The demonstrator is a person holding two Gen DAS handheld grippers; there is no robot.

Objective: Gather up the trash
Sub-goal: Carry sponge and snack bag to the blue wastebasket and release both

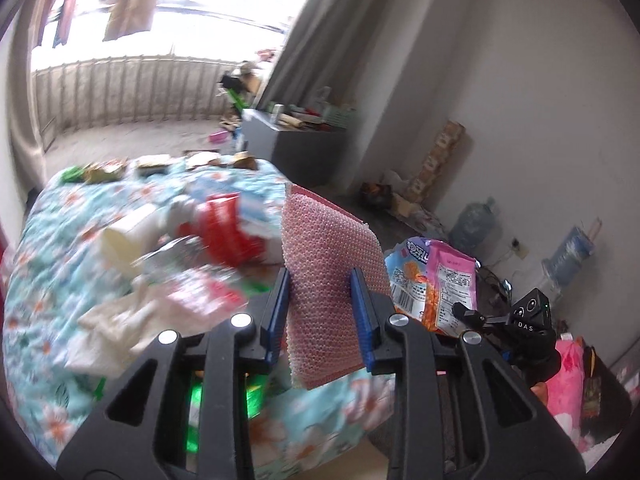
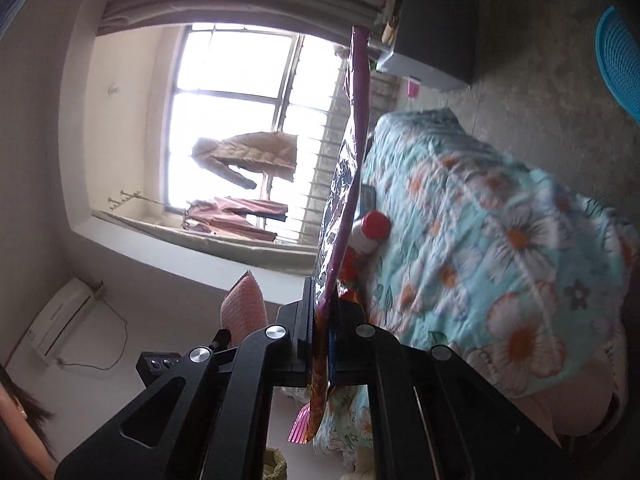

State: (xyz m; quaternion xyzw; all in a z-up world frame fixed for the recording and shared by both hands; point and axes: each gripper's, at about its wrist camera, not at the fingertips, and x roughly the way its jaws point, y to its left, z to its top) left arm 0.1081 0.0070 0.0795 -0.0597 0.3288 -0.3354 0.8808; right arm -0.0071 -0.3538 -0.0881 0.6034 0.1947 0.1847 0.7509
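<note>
My left gripper (image 1: 320, 276) is shut on a pink bubble-wrap sheet (image 1: 328, 264) and holds it upright above the floral bed cover (image 1: 56, 240). Blurred trash lies on the bed: a red and white wrapper (image 1: 224, 232), white paper (image 1: 120, 320) and small packets (image 1: 104, 172) at the far edge. My right gripper (image 2: 320, 304) is shut on a long snack wrapper (image 2: 348, 184), seen edge-on with a foil inside. The same wrapper (image 1: 436, 280) shows pink and blue in the left wrist view, beside the right gripper's body (image 1: 520, 324). The bubble wrap (image 2: 244, 308) shows behind my right gripper.
A red-capped bottle (image 2: 370, 232) lies on the bed cover (image 2: 500, 216). A grey cabinet (image 1: 288, 148) with clutter stands past the bed. Water jugs (image 1: 476, 220) and boxes line the right wall. A blue basket (image 2: 620, 60) is on the floor.
</note>
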